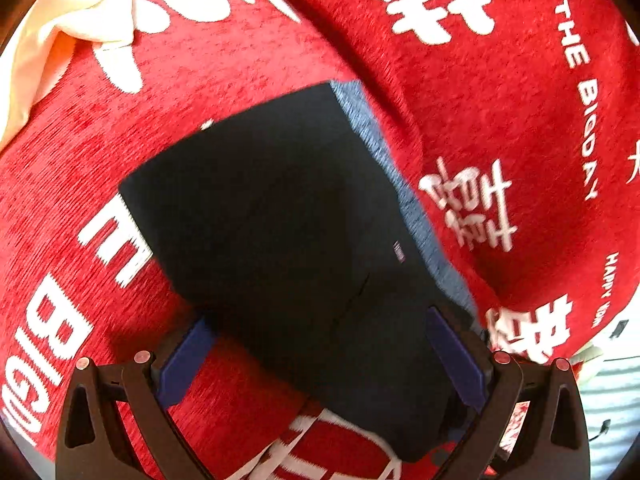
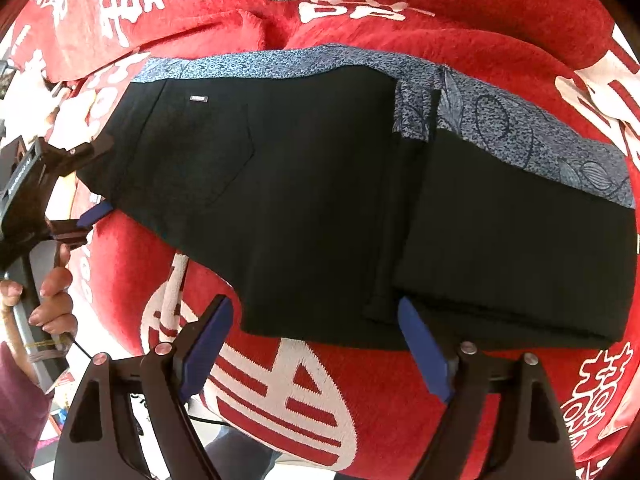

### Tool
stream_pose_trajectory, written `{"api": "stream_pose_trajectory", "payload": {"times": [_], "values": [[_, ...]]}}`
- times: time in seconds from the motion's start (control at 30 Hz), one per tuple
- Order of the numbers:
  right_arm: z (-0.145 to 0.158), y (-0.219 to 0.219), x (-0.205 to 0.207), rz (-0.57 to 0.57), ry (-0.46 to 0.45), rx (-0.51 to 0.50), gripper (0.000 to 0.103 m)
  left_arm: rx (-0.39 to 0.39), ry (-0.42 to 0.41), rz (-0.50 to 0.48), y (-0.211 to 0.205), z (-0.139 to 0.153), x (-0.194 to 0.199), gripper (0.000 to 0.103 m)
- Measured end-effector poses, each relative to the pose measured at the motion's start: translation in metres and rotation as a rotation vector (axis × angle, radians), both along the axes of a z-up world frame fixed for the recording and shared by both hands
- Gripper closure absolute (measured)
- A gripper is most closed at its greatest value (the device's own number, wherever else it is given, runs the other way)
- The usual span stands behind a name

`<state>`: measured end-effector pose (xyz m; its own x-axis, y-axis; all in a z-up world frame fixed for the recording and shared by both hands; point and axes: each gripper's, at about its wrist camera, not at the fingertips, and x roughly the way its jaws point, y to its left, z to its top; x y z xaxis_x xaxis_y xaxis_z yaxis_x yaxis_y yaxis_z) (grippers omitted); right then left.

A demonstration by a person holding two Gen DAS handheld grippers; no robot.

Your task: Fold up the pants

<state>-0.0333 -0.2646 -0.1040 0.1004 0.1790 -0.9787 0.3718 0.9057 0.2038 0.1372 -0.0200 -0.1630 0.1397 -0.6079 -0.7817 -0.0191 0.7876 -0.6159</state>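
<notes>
The black pants (image 2: 304, 184) lie flat on a red blanket, with a blue patterned lining (image 2: 492, 120) showing along the far edge. Their right end is folded over into a thicker stack (image 2: 516, 248). My right gripper (image 2: 314, 320) hovers open at the near edge of the pants, its blue pads apart and nothing pinched. My left gripper (image 2: 106, 174) is at the waistband end, open and straddling that edge. In the left wrist view the pants (image 1: 280, 216) run away from my left gripper (image 1: 318, 320), whose wide-set pads (image 1: 456, 360) rest over the cloth without clamping it.
The red blanket (image 2: 400, 12) with large white characters covers a rounded, cushioned surface. A cream cloth (image 1: 60, 12) lies at its far left corner. A person's hand (image 2: 52, 292) and purple sleeve (image 2: 16, 380) hold the left gripper's handle. The blanket's edge drops off near a striped surface (image 1: 612, 392).
</notes>
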Motion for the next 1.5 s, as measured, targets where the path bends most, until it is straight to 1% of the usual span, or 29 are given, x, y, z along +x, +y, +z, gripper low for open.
{"api": "stream_pose_trajectory", "payload": {"times": [0.13, 0.2, 0.27, 0.33, 0.37, 0.4, 0.47, 0.5, 0.53, 0.6, 0.63, 0.67, 0.7, 0.77, 0.8, 0.83, 0.87, 0.9, 1.03, 1.13, 1.2, 1.3, 1.4, 1.5], "values": [[-0.002, 0.001, 0.001, 0.005, 0.001, -0.005, 0.016, -0.025, 0.003, 0.044, 0.004, 0.000, 0.006, 0.001], [-0.002, 0.002, 0.001, 0.005, 0.004, -0.010, 0.015, -0.029, 0.005, 0.050, 0.004, 0.002, 0.007, 0.001], [-0.002, 0.003, 0.001, 0.005, 0.007, -0.011, 0.015, -0.083, -0.021, 0.033, 0.003, 0.011, 0.007, 0.001], [-0.002, 0.003, 0.002, 0.008, 0.007, -0.009, 0.015, -0.144, -0.084, -0.012, -0.003, 0.025, 0.007, 0.001], [-0.003, 0.003, 0.002, 0.011, 0.005, -0.007, 0.015, -0.157, -0.104, -0.033, -0.004, 0.028, 0.009, 0.001], [-0.003, 0.003, 0.002, 0.013, 0.003, -0.006, 0.015, -0.147, -0.109, -0.050, -0.006, 0.028, 0.012, 0.001], [-0.004, 0.004, 0.002, 0.020, 0.003, -0.008, 0.015, -0.091, -0.063, -0.055, -0.009, 0.015, 0.020, 0.001], [-0.004, 0.004, 0.003, 0.022, 0.004, -0.010, 0.015, -0.055, -0.017, -0.039, -0.008, 0.002, 0.024, 0.001], [-0.004, 0.005, 0.003, 0.023, 0.006, -0.012, 0.015, -0.036, 0.010, -0.027, -0.005, -0.005, 0.026, 0.001], [-0.005, 0.006, 0.004, 0.026, 0.008, -0.014, 0.015, -0.038, 0.022, 0.001, -0.004, -0.008, 0.028, 0.001], [-0.004, 0.006, 0.004, 0.032, 0.009, -0.015, 0.015, -0.010, 0.025, 0.006, -0.007, -0.006, 0.029, 0.002], [-0.004, 0.007, 0.004, 0.035, 0.009, -0.014, 0.015, 0.039, 0.027, 0.008, -0.012, -0.004, 0.029, 0.005], [-0.002, 0.007, 0.004, 0.039, 0.008, -0.013, 0.015, 0.081, 0.025, 0.012, -0.014, -0.002, 0.029, 0.011], [0.002, 0.007, 0.004, 0.039, 0.003, -0.012, 0.015, 0.159, -0.002, 0.021, -0.022, 0.005, 0.028, 0.028], [0.006, 0.006, 0.003, 0.034, -0.004, -0.016, 0.015, 0.215, -0.029, 0.009, -0.026, 0.009, 0.027, 0.047], [0.012, 0.005, 0.003, 0.028, -0.021, -0.012, 0.015, 0.298, -0.066, -0.023, -0.032, 0.014, 0.026, 0.061], [0.018, 0.003, 0.002, 0.020, -0.045, -0.002, 0.015, 0.352, -0.107, -0.057, -0.037, 0.018, 0.023, 0.063], [0.025, 0.000, 0.002, 0.013, -0.076, 0.008, 0.015, 0.388, -0.156, -0.094, -0.040, 0.022, 0.018, 0.064], [0.043, -0.011, 0.014, -0.002, -0.139, 0.033, 0.015, 0.581, -0.423, -0.275, -0.071, 0.043, -0.015, 0.065], [0.052, -0.020, 0.038, -0.006, -0.167, 0.081, 0.015, 0.697, -0.562, -0.371, -0.092, 0.048, -0.035, 0.065], [0.062, -0.021, 0.067, 0.023, -0.201, 0.132, 0.015, 0.730, -0.616, -0.411, -0.101, 0.049, -0.042, 0.065], [0.070, -0.015, 0.111, 0.082, -0.207, 0.218, 0.014, 0.763, -0.671, -0.449, -0.105, 0.051, -0.047, 0.065], [0.076, 0.007, 0.164, 0.159, -0.196, 0.320, 0.013, 0.785, -0.706, -0.478, -0.111, 0.050, -0.054, 0.065], [0.075, 0.036, 0.202, 0.253, -0.161, 0.361, 0.013, 0.804, -0.733, -0.499, -0.115, 0.050, -0.059, 0.065]]}}
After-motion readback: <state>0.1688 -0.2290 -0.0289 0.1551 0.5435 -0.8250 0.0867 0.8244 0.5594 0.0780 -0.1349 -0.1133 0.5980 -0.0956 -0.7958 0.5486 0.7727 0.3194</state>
